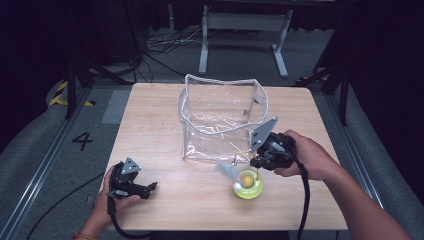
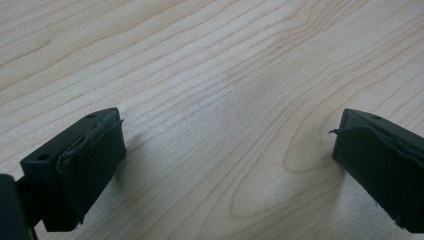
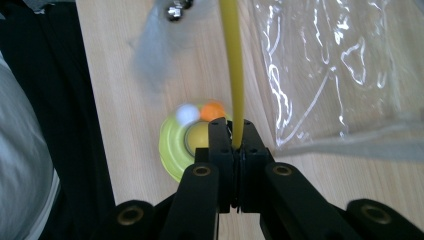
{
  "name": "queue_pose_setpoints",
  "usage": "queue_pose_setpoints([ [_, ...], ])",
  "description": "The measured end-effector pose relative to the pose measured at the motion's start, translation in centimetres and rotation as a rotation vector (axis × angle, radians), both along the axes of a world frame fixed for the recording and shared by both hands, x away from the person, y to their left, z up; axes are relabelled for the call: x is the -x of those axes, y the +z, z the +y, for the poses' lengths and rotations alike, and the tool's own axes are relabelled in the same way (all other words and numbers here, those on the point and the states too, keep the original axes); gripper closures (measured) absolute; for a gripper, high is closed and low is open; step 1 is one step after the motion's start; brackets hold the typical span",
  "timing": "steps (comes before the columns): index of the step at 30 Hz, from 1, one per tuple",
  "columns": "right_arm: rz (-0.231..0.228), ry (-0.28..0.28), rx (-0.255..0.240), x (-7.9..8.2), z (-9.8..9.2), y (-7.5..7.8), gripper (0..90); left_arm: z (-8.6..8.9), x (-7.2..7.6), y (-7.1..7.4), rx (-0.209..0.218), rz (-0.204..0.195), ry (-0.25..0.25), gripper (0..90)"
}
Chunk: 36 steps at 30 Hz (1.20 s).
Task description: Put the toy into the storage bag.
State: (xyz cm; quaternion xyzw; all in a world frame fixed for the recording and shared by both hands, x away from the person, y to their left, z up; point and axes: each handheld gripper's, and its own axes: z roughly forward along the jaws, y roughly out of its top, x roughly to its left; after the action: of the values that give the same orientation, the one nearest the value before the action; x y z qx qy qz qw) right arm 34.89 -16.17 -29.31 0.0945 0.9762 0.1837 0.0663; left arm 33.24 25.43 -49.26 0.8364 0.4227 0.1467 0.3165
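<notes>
Fingers of the right gripper [image 3: 235,137] are clenched tight on a thin yellow rod [image 3: 231,60], which passes between the pads and runs on away from them; a blurred grey feather [image 3: 155,45] with small metal bells [image 3: 176,11] hangs at its far end. Left gripper [image 1: 150,187] rests near the table's near-left corner, jaws spread wide with bare wood between them, grasping nothing. Round yellow-green toy base [image 1: 248,184] sits on the wooden table [image 1: 150,125] near-right of centre, just under and left of the right gripper, holding a white ball [image 3: 187,113] and an orange ball [image 3: 213,110] in its ring. Just beyond stands a clear plastic bag [image 1: 220,117], open at top, mid-table. Farther off, grey floor and a metal frame [image 1: 245,30].
</notes>
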Motion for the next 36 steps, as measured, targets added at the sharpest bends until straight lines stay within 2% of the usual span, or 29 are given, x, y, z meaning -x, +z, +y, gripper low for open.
queue_pose_setpoints([
  [7, -0.025, -0.068, 0.03, 0.0, -3.8, 0.8, 88.4, 0.0, 0.0, 0.0, 0.0, -0.001, 0.0, 0.8],
  [9, -0.031, -0.078, 0.031, -0.1, -4.1, 0.9, 88.4, 0.0, 0.0, 0.0, 0.001, -0.001, 0.001, 0.8],
  [16, -0.042, -0.156, 0.038, -1.1, -6.9, 1.5, 88.4, 0.0, 0.0, 0.0, 0.0, -0.001, 0.0, 0.8],
  [17, -0.042, -0.156, 0.038, -1.1, -6.9, 1.5, 88.4, 0.0, 0.0, 0.0, 0.0, -0.001, 0.0, 0.8],
  [23, -0.055, -0.236, 0.01, -2.5, -9.0, 2.5, 88.4, 0.0, 0.0, 0.0, 0.003, 0.0, 0.002, 0.8],
  [27, -0.076, -0.273, 0.016, -3.4, -9.8, 3.2, 88.4, 0.0, 0.0, 0.0, 0.003, 0.002, 0.001, 0.8],
  [34, -0.083, -0.319, 0.043, -5.3, -10.7, 3.9, 88.5, 0.0, 0.0, 0.0, 0.001, -0.001, -0.005, 0.7],
  [36, -0.08, -0.328, 0.035, -5.8, -11.0, 4.2, 88.5, 0.0, -0.1, 0.0, 0.001, -0.001, -0.005, 0.7],
])
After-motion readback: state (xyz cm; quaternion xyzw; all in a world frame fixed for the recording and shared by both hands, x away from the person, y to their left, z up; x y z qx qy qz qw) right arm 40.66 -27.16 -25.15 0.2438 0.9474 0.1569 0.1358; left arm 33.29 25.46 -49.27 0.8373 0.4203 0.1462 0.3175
